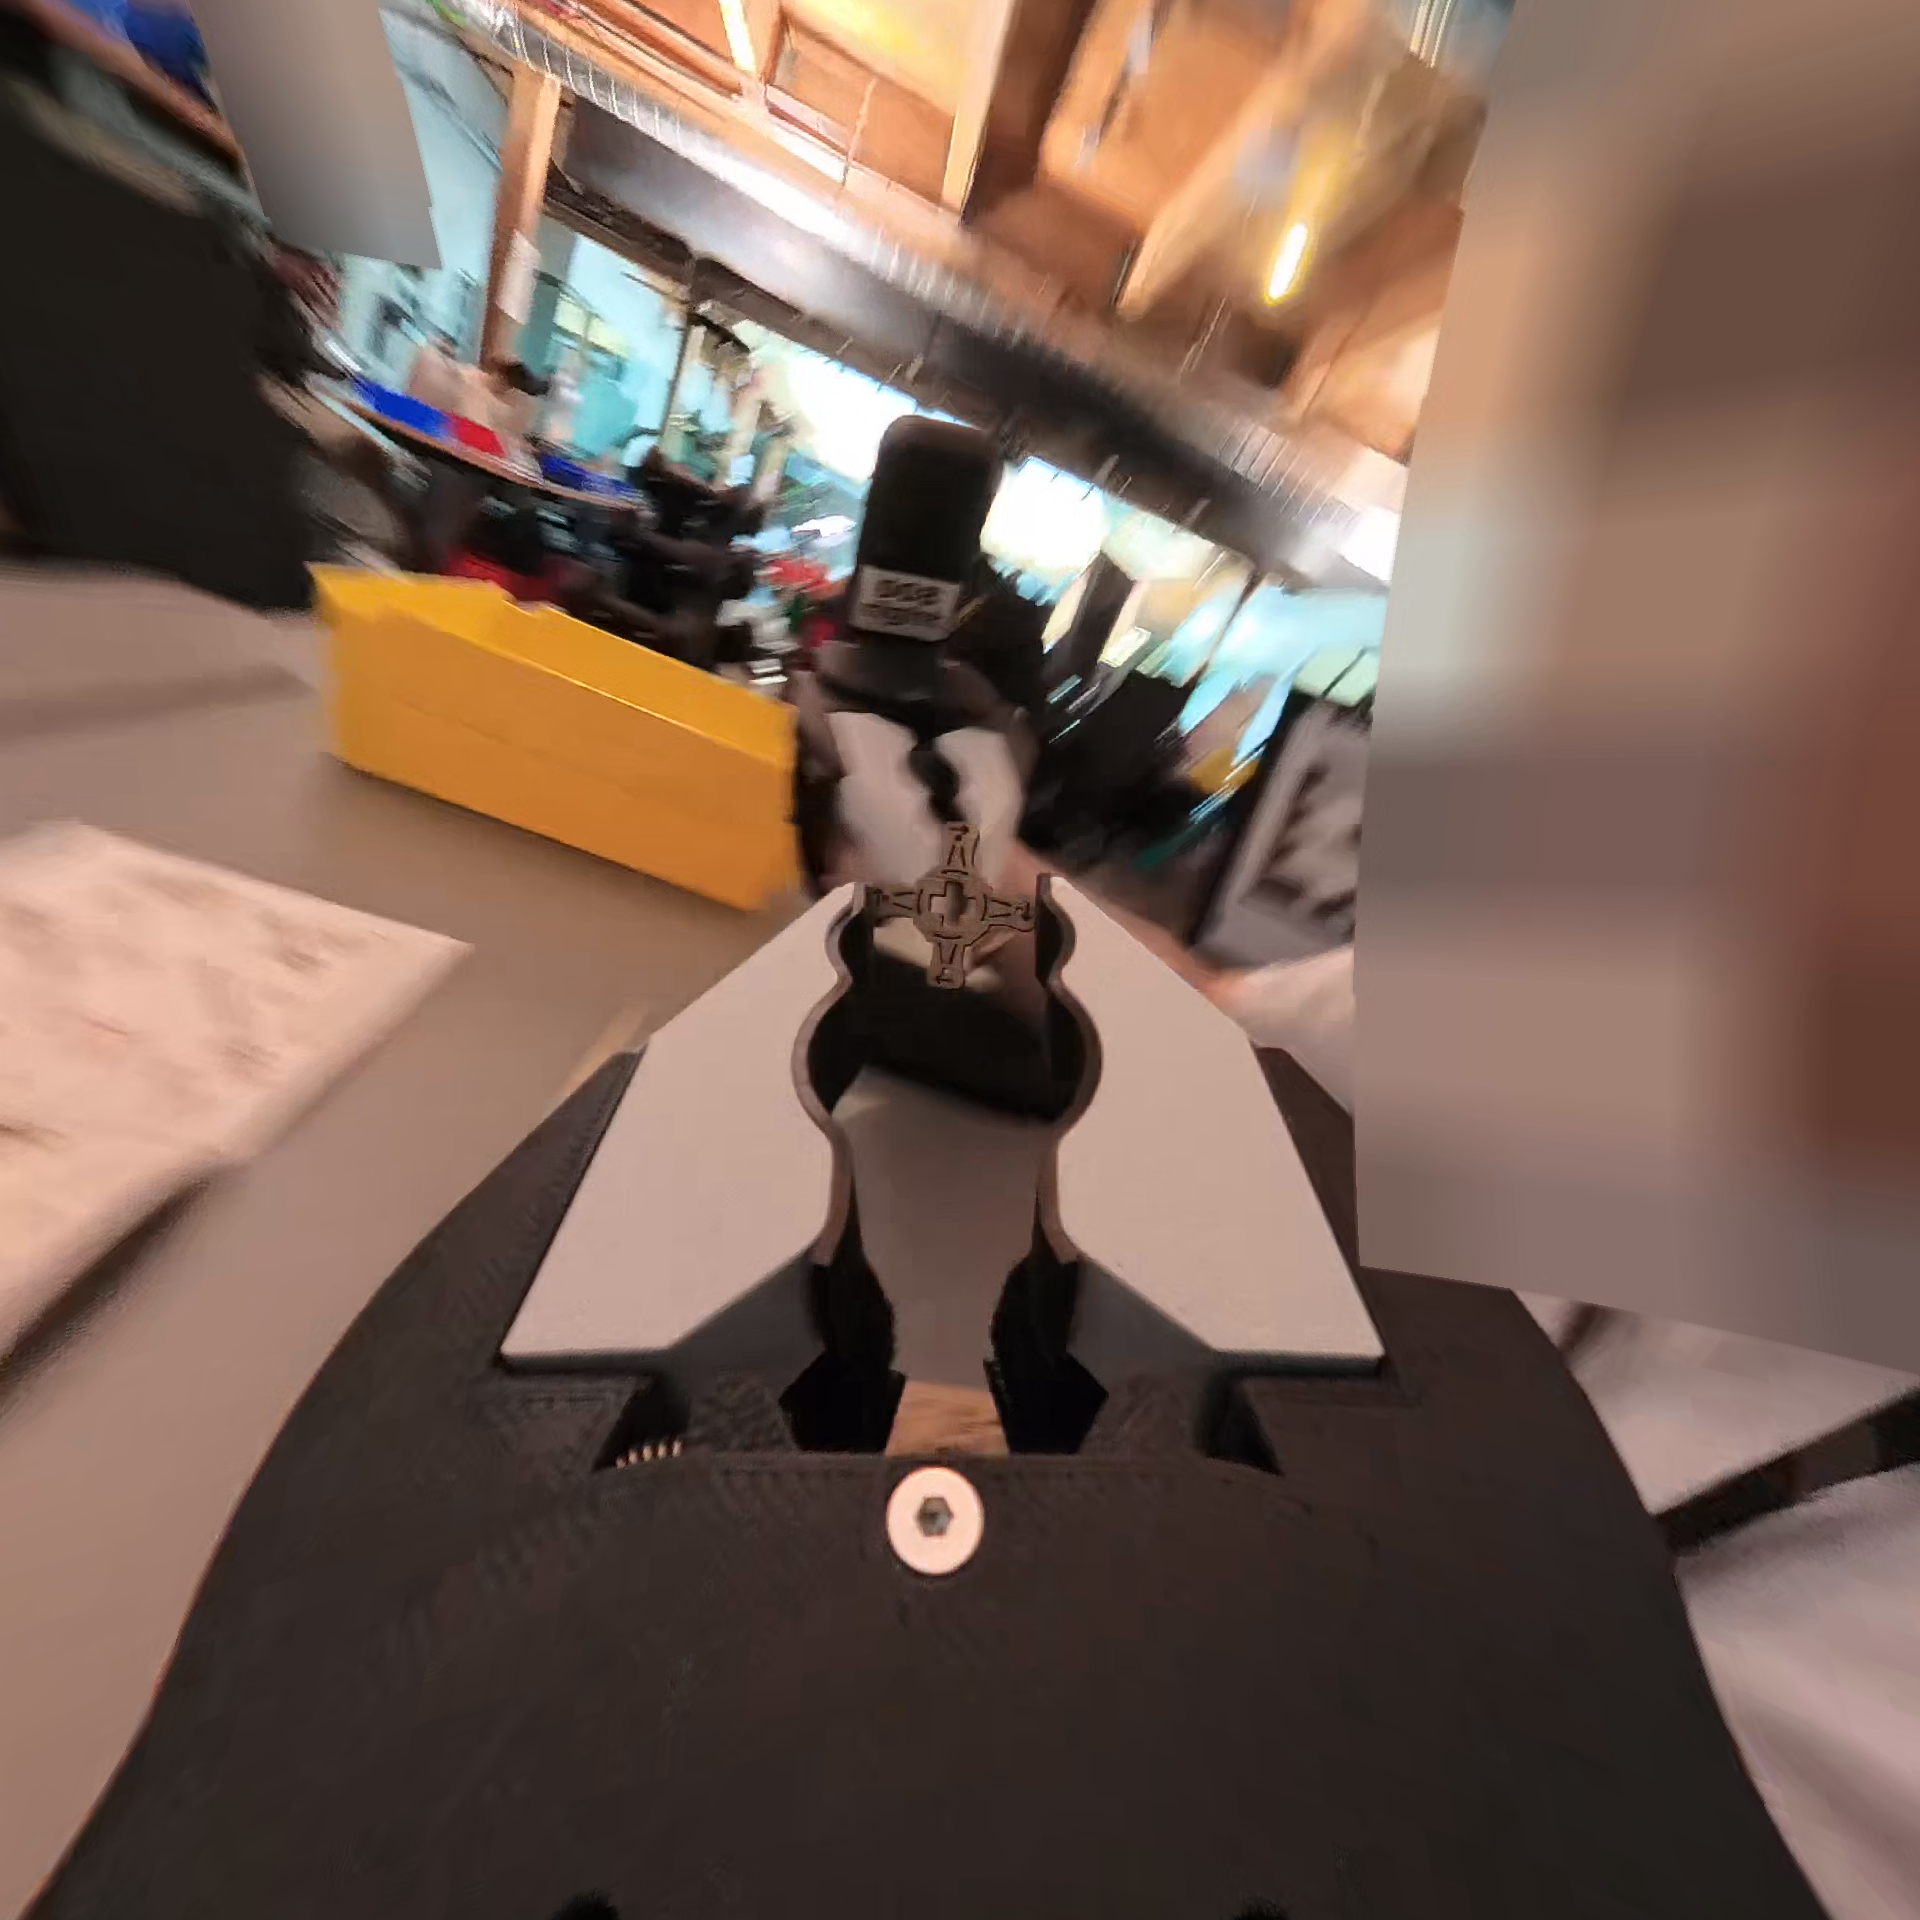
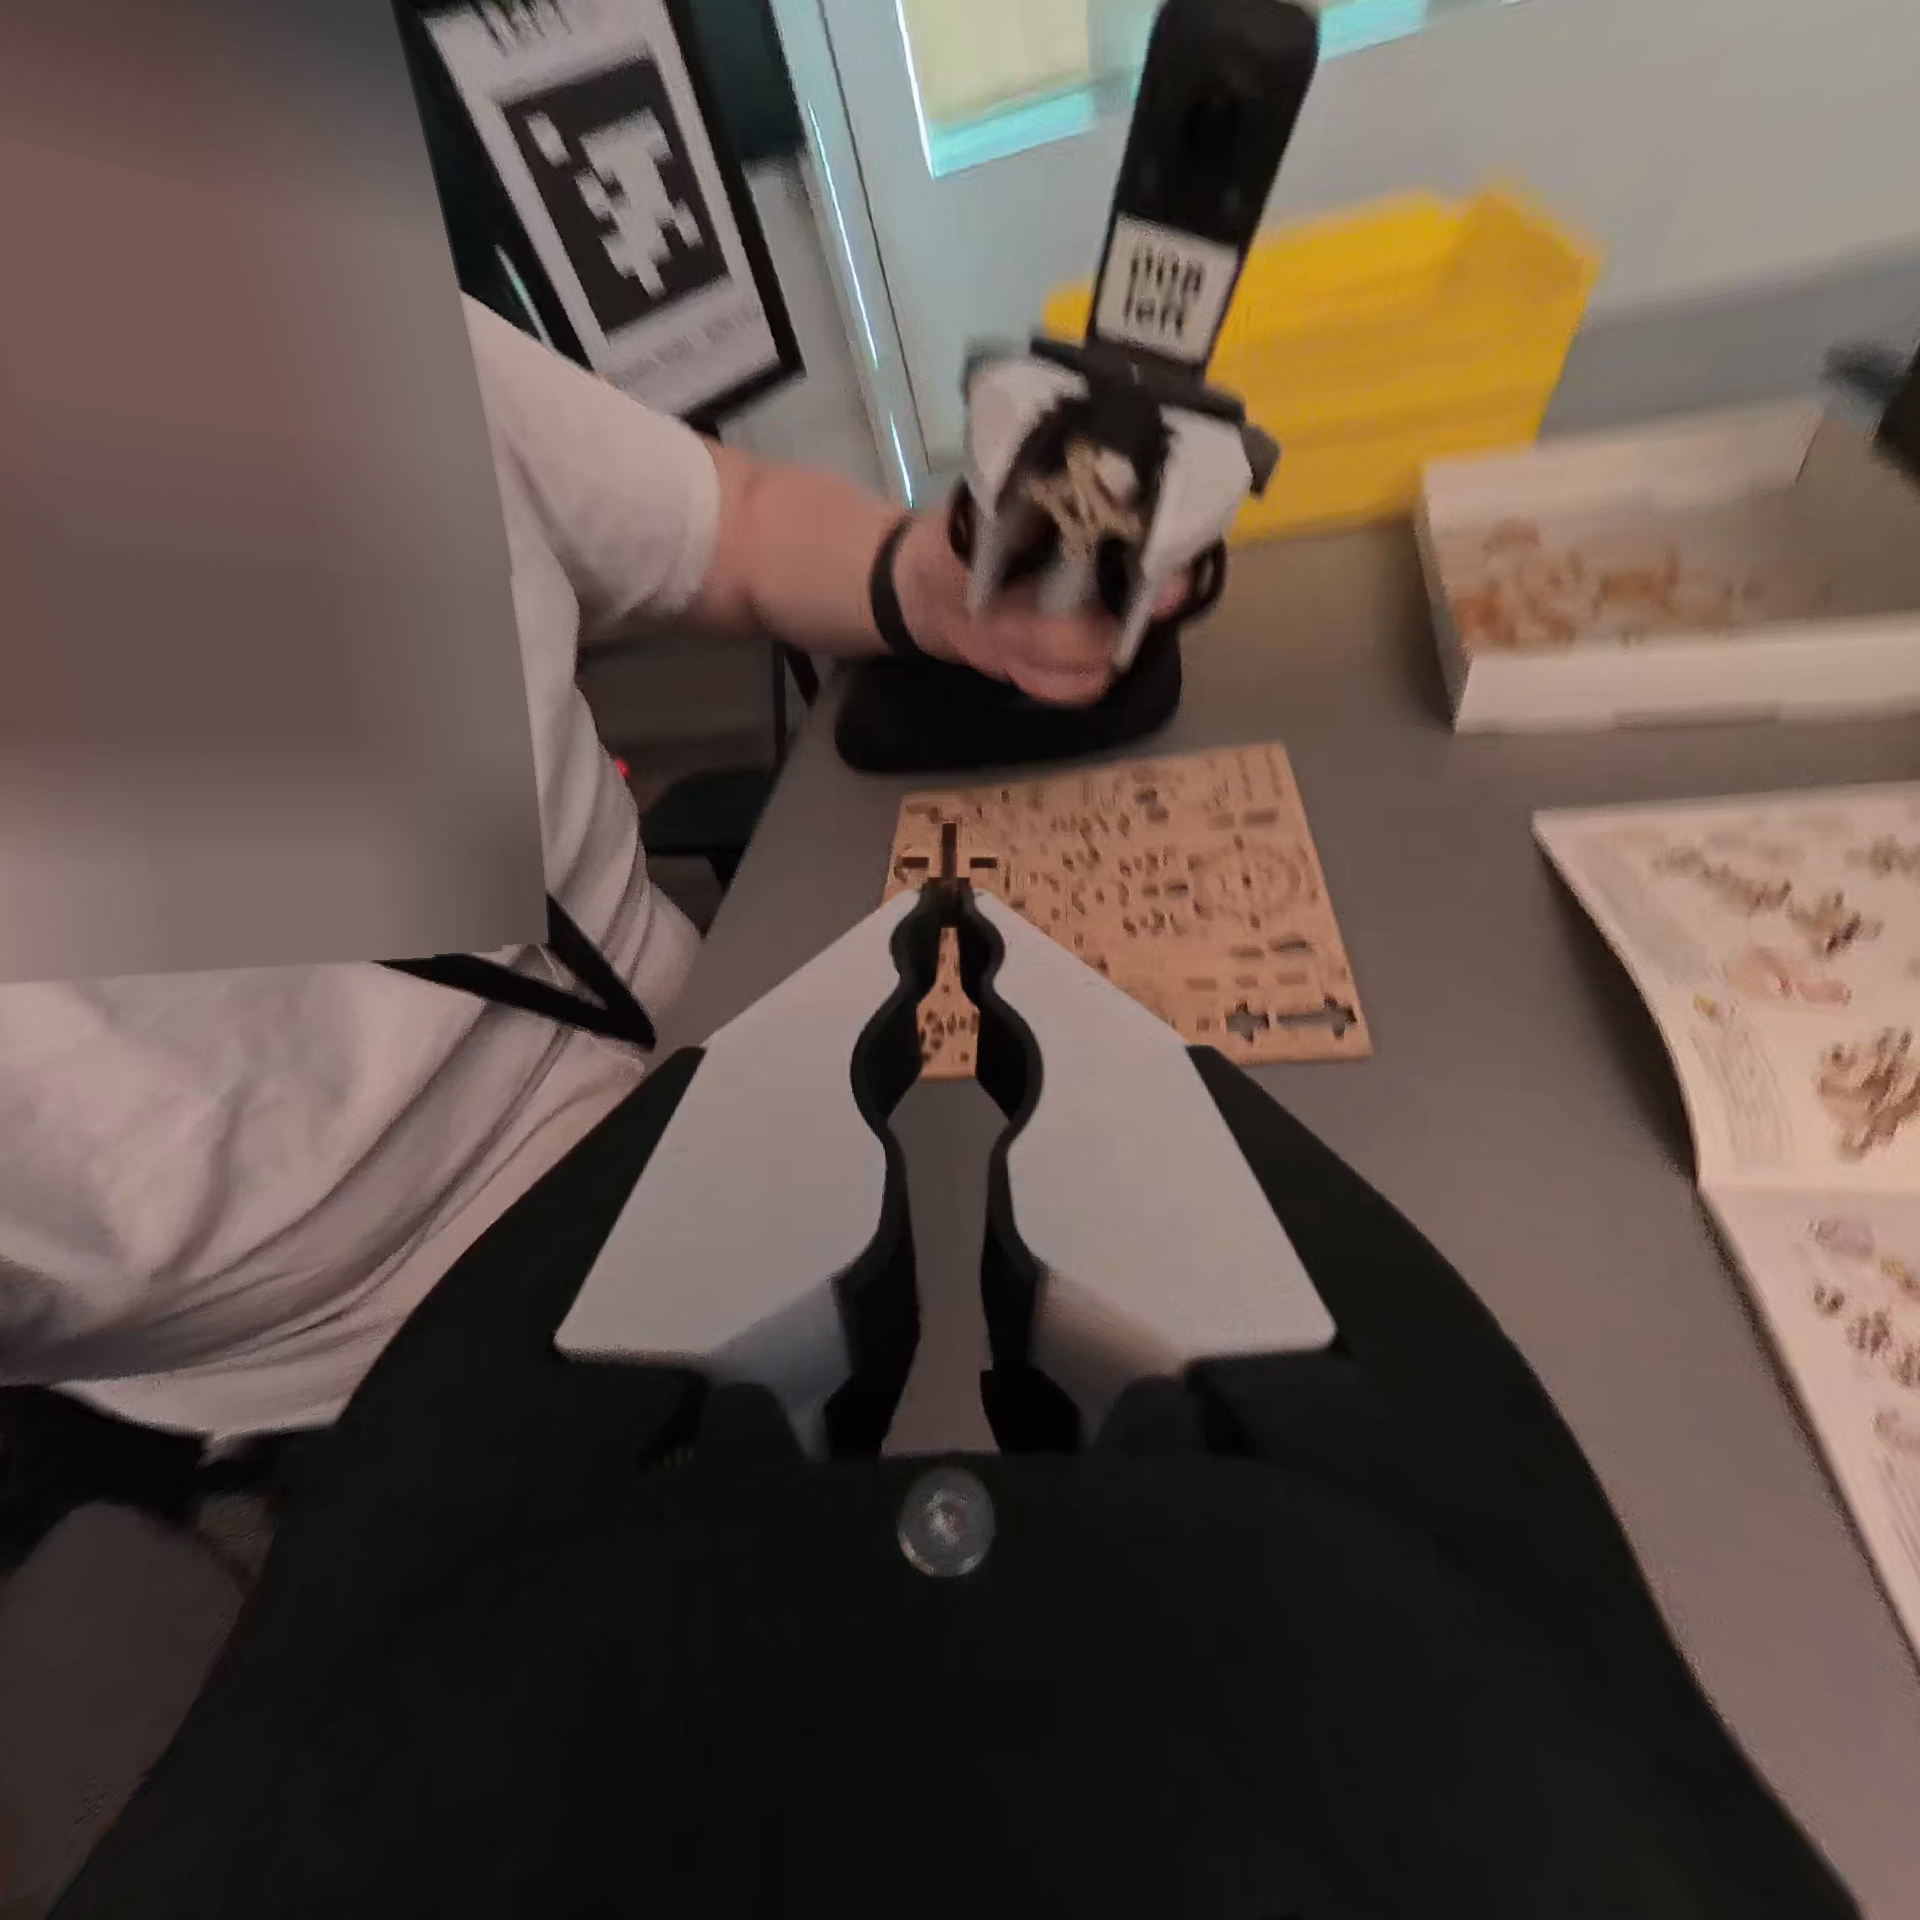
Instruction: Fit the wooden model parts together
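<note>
In the left wrist view my left gripper [image 1: 951, 920] is shut on a small cross-shaped wooden part [image 1: 948, 906], held upright at its tips above the grey table [image 1: 582, 935]. The same gripper shows in the right wrist view [image 2: 1060, 613], raised, with the pale part [image 2: 1081, 488] between its fingers. My right gripper [image 2: 943, 896] has its jaws almost together on a thin wooden piece [image 2: 948, 868] seen edge-on, above the near left corner of a laser-cut wooden sheet [image 2: 1143, 894]. The right gripper [image 1: 925, 790] faces the left one, blurred.
A yellow bin [image 1: 551, 727] stands at the back, also seen in the right wrist view [image 2: 1403, 343]. A white box of loose wooden parts [image 2: 1662, 592] and an open instruction booklet [image 2: 1766, 987] lie to the right. A black pad [image 2: 1008, 717] lies beyond the sheet. A person in white sits at the left.
</note>
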`<state>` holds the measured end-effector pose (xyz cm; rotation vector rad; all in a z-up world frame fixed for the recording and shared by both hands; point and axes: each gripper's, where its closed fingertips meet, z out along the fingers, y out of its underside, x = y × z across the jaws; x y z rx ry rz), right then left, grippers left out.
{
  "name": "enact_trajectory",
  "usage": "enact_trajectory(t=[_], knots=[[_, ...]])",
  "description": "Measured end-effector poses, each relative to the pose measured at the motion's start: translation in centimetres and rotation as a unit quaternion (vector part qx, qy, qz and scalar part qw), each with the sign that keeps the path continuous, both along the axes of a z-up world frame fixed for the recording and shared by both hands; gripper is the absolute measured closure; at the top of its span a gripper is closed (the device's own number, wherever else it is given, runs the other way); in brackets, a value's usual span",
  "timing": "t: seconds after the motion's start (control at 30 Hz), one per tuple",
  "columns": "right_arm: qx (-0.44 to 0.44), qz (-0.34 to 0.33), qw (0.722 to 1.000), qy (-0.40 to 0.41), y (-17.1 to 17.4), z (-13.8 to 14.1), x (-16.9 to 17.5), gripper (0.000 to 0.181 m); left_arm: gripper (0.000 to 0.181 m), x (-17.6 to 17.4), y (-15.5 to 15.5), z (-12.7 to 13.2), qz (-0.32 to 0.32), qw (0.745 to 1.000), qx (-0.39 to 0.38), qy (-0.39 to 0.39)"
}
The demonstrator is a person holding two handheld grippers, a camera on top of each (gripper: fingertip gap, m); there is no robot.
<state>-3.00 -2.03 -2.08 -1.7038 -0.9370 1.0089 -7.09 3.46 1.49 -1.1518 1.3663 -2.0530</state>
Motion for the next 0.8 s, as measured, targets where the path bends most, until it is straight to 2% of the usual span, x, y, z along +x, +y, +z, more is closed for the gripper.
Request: enact_trajectory(t=[0.1, 0.2, 0.3, 0.47, 0.8], knots=[[0.120, -0.024, 0.991, 0.045, -0.6, 1.8, 0.7, 0.180, 0.153, 1.0, -1.1, 0.6, 0.053, 0.988, 0.140, -0.036], [0.257, -0.054, 0.964, 0.039, -1.2, 3.6, 1.3, 0.180, 0.153, 1.9, -3.1, 2.6, 0.063, 0.973, 0.210, -0.076], [0.338, -0.090, 0.936, 0.046, -1.7, 5.4, 1.6, 0.180, 0.153, 2.8, -5.5, 3.6, 0.058, 0.955, 0.276, -0.098], [0.385, -0.119, 0.913, 0.059, -2.1, 6.7, 2.1, 0.180, 0.153, 4.3, -7.3, 4.4, 0.078, 0.933, 0.324, -0.139], [0.382, -0.118, 0.914, 0.065, -1.8, 6.8, 1.5, 0.180, 0.153, 5.1, -7.2, 3.2, 0.070, 0.936, 0.313, -0.142]])
